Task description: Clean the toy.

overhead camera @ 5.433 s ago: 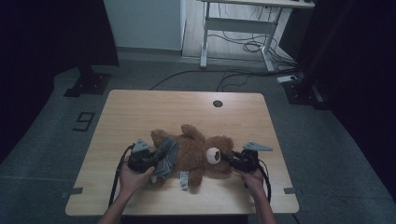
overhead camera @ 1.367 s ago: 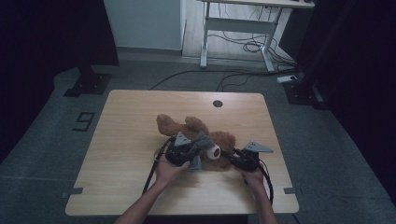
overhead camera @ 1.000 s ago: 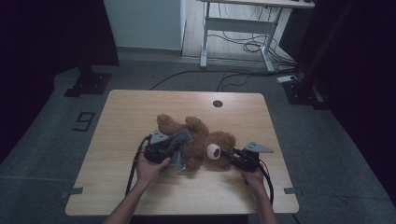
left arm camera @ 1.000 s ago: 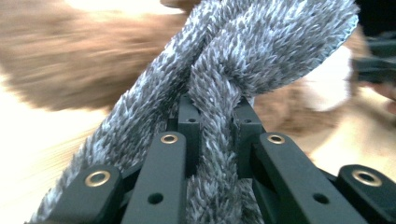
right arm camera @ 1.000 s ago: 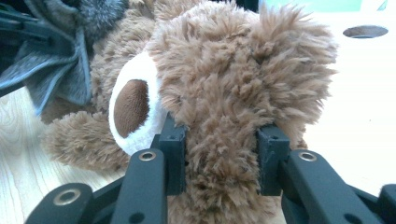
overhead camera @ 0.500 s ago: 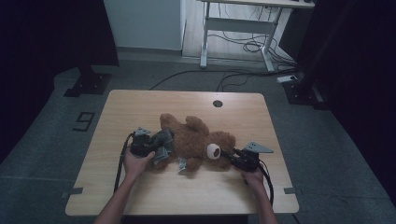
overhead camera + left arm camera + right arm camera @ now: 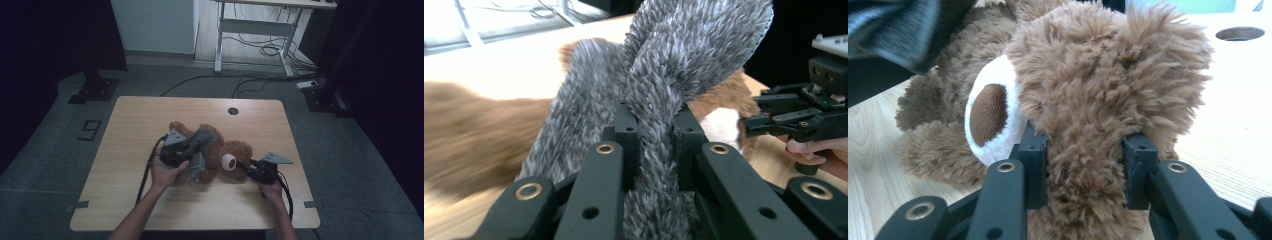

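High view: left tongs [image 7: 197,150], pinching grey cloth [image 7: 204,142], have carried it back over the bear [image 7: 235,156], whose head right tongs [image 7: 244,166] grip — dressing underway.

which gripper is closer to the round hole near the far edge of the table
Left. The left gripper is shut on grey fuzzy cloth over the teddy bear's body, nearer the hole. The right gripper clamps the bear's head, nearer the person.

A lab-like recording room is shown: a wooden table [image 7: 150,115] on grey floor, black curtains [image 7: 55,35] left and right, a far desk frame [image 7: 255,30] with loose cables [image 7: 260,47].
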A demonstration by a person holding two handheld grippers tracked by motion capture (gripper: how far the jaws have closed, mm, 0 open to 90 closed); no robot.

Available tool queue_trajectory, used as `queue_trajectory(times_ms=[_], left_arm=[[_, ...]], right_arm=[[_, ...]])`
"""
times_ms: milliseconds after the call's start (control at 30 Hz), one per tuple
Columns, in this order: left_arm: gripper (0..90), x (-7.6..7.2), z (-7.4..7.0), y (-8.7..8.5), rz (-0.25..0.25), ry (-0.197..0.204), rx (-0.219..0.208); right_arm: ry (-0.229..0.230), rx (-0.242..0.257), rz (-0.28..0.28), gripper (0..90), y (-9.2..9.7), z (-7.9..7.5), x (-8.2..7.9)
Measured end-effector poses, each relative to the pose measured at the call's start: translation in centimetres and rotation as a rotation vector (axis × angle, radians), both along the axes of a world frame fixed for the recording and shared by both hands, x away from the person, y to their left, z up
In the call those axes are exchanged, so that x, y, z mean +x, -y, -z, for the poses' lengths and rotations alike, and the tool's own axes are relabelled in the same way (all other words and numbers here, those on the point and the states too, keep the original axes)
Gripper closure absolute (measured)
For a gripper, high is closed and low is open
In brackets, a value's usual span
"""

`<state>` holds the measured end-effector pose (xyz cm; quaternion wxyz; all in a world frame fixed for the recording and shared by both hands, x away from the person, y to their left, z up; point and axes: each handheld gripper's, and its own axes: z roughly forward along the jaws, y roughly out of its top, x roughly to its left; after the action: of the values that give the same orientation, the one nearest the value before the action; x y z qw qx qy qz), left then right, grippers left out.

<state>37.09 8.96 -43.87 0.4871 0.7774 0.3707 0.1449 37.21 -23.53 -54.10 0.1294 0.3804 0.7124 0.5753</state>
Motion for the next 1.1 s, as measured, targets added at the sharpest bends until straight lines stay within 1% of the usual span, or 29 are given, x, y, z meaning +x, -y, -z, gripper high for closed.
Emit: queue_trajectory(times_ms=[67,100,133,200,233,300,400,500,567,600,633,700,767,833,900,967,1000,1100], left_arm=[[77.7,0.7,0.6,2.2,0.021,-0.017,0.029],[77.7,1.1,0.9,3.1,0.026,-0.028,0.043],[77.7,1.7,1.3,3.9,0.026,-0.044,0.049],[77.7,2.5,1.8,4.5,0.016,-0.062,0.063],[77.7,2.8,2.1,4.6,0.010,-0.070,0.069],[77.8,3.2,2.2,3.9,0.003,-0.081,0.057],[77.8,3.3,1.9,2.3,-0.021,-0.071,0.045],[77.6,3.7,1.2,0.2,-0.071,-0.060,0.051],[77.7,4.4,0.8,-1.5,-0.117,-0.054,0.070],[77.6,4.9,0.8,-2.5,-0.137,-0.071,0.075],[77.6,5.1,0.8,-3.0,-0.148,-0.080,0.075],[77.6,5.6,1.1,-4.4,-0.187,-0.090,0.098],[77.6,5.8,1.7,-5.8,-0.218,-0.105,0.097],[77.6,5.8,2.0,-6.6,-0.239,-0.111,0.098],[77.6,5.6,2.1,-7.2,-0.247,-0.115,0.090],[77.6,5.3,1.8,-7.2,-0.243,-0.107,0.086],[77.6,5.1,1.4,-6.9,-0.235,-0.095,0.092],[77.6,4.6,0.3,-5.7,-0.206,-0.067,0.089]], right_arm=[[-0.001,0.001,0.001,62.7,0.0,0.0,0.0],[-0.001,0.000,0.000,62.7,0.0,0.0,0.0],[-0.001,0.000,0.001,62.7,0.0,0.0,0.0],[0.001,-0.003,0.001,62.7,0.0,0.0,-0.1],[0.002,-0.005,0.000,62.7,0.0,0.0,-0.1],[0.003,-0.007,0.000,62.7,0.0,-0.1,-0.1],[0.007,-0.012,-0.005,62.7,0.0,-0.1,0.0],[0.006,-0.013,-0.006,62.8,0.0,-0.1,0.0],[0.007,-0.015,-0.002,62.8,-0.1,-0.1,-0.1],[0.007,-0.016,-0.001,62.8,-0.1,-0.1,-0.1],[0.006,-0.018,-0.002,62.8,0.0,-0.1,-0.1],[0.007,-0.014,-0.003,62.8,0.0,-0.1,-0.1],[0.007,-0.011,-0.004,62.9,0.0,-0.1,0.0],[0.007,-0.010,-0.005,62.9,0.0,-0.1,0.0],[0.007,-0.010,-0.004,62.8,0.0,-0.1,0.0],[0.007,-0.010,-0.004,62.9,0.0,-0.1,-0.1],[0.006,-0.010,-0.004,62.9,0.0,-0.1,-0.1],[0.004,-0.008,-0.002,62.8,0.0,0.0,0.0]])
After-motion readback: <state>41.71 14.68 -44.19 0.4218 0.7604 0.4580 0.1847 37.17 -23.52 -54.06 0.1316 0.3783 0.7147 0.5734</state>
